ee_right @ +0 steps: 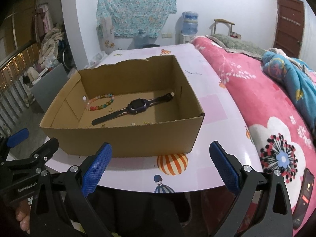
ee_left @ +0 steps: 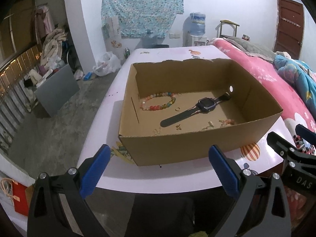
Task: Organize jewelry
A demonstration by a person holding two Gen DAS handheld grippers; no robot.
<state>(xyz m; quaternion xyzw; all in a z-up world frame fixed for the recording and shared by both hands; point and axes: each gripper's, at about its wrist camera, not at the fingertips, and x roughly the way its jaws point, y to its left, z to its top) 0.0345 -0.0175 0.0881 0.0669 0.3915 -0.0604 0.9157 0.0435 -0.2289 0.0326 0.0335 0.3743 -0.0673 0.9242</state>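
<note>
Both tools clear of box, nothing held.
Left tool [ee_left: 160, 167] and right tool [ee_right: 161, 165] gape empty at 6 o'clock of cardboard box [ee_left: 177, 148]; watch [ee_left: 199, 107] and bead bracelet [ee_left: 158, 101] lie inside, likely gathered there for sorting.

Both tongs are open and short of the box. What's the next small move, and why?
Probably ease the right tongs forward and down over the near wall of the cardboard box toward the smartwatch. Both the right and the left tongs are open, empty and still outside the box, and the watch lies flat mid-floor, apart from the beaded bracelet, so it looks easiest to reach.
</note>
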